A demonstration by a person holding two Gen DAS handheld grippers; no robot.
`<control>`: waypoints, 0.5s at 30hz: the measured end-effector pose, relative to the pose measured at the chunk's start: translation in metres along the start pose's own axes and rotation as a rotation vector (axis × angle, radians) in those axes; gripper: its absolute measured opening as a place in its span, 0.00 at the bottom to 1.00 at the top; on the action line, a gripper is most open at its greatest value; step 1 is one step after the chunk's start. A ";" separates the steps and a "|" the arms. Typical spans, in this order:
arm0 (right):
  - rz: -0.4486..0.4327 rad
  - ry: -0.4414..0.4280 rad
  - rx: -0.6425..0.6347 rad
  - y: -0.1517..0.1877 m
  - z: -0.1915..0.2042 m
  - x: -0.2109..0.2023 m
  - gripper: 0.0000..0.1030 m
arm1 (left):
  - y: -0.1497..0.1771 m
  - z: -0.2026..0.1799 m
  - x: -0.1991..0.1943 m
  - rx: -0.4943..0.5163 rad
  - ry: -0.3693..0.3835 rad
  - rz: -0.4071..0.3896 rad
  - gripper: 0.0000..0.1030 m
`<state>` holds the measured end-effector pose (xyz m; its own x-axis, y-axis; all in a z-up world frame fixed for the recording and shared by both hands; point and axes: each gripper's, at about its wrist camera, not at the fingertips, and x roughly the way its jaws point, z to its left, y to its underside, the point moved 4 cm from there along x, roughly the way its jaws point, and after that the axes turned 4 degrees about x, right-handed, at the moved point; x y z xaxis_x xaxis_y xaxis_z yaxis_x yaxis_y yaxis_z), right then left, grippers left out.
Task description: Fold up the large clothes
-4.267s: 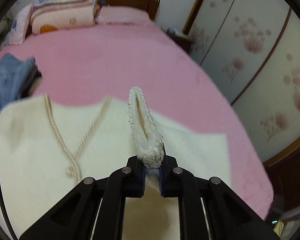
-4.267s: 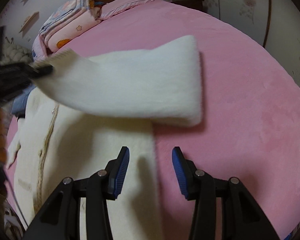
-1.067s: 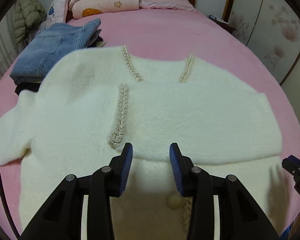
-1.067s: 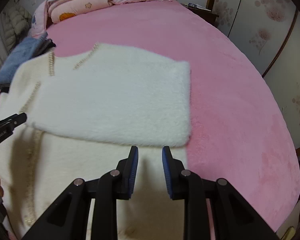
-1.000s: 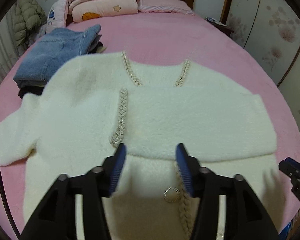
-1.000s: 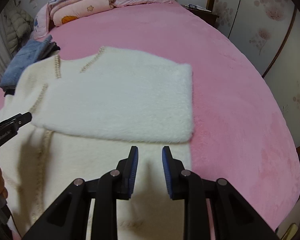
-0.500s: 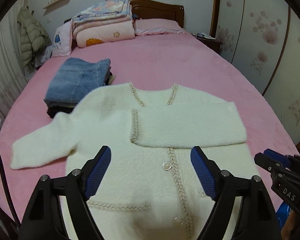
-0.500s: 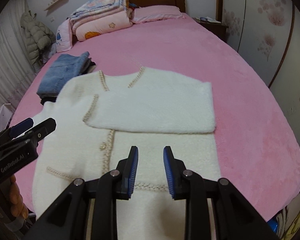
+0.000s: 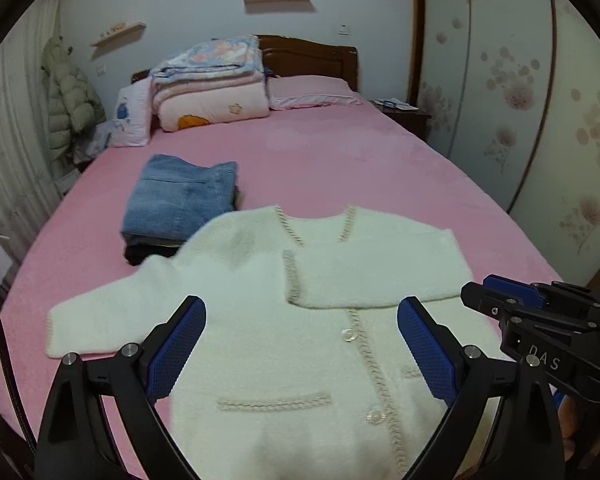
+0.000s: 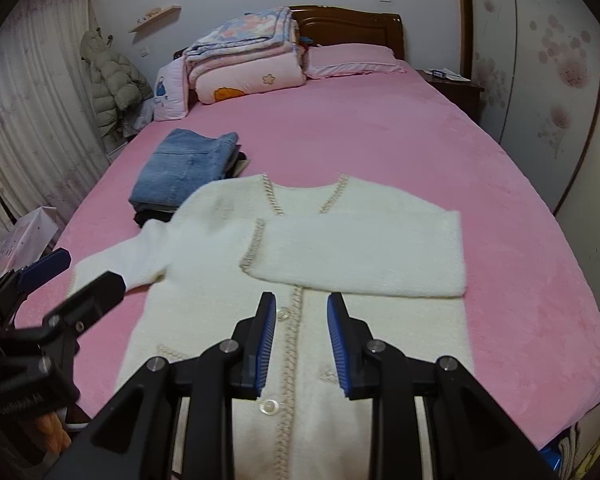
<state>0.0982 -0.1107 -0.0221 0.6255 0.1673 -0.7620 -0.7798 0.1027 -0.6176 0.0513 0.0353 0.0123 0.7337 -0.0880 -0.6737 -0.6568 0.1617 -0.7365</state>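
Note:
A white fluffy cardigan (image 9: pixel 260 312) with braided trim and buttons lies front-up on the pink bed (image 9: pixel 340 160); it also shows in the right wrist view (image 10: pixel 204 272). Its right sleeve (image 9: pixel 380 272) is folded across the chest; in the right wrist view this sleeve (image 10: pixel 364 256) lies the same way. The left sleeve (image 9: pixel 100 320) lies stretched out to the left. My left gripper (image 9: pixel 302 320) is wide open and empty above the cardigan's lower part. My right gripper (image 10: pixel 300 312) is open with a narrow gap, empty, above the button placket.
Folded blue jeans (image 9: pixel 180 200) sit on a dark garment beyond the cardigan's left shoulder. Stacked quilts (image 9: pixel 212 84) and a pillow (image 9: pixel 312 88) lie at the headboard. Wardrobe doors (image 9: pixel 520 100) stand on the right, a nightstand (image 9: pixel 404 114) beside the bed.
Both grippers have pulled back and risen away from the cardigan, so more of the bed shows. The left gripper opened wide after letting go of the sleeve cuff; the sleeve now lies folded across the chest.

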 end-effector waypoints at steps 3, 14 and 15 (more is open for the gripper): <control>-0.002 -0.034 -0.003 -0.003 0.019 0.001 0.26 | 0.002 0.020 -0.010 -0.030 0.004 -0.014 0.93; -0.043 -0.135 -0.124 -0.012 0.124 0.021 0.32 | 0.022 0.134 -0.007 -0.130 -0.063 0.030 0.93; -0.046 -0.138 -0.135 -0.013 0.134 0.027 0.32 | 0.027 0.149 -0.005 -0.152 -0.071 0.033 0.93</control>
<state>0.1219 0.0235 -0.0082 0.6441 0.2992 -0.7040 -0.7340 -0.0175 -0.6789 0.0563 0.1868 0.0047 0.7182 -0.0143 -0.6957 -0.6956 0.0125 -0.7184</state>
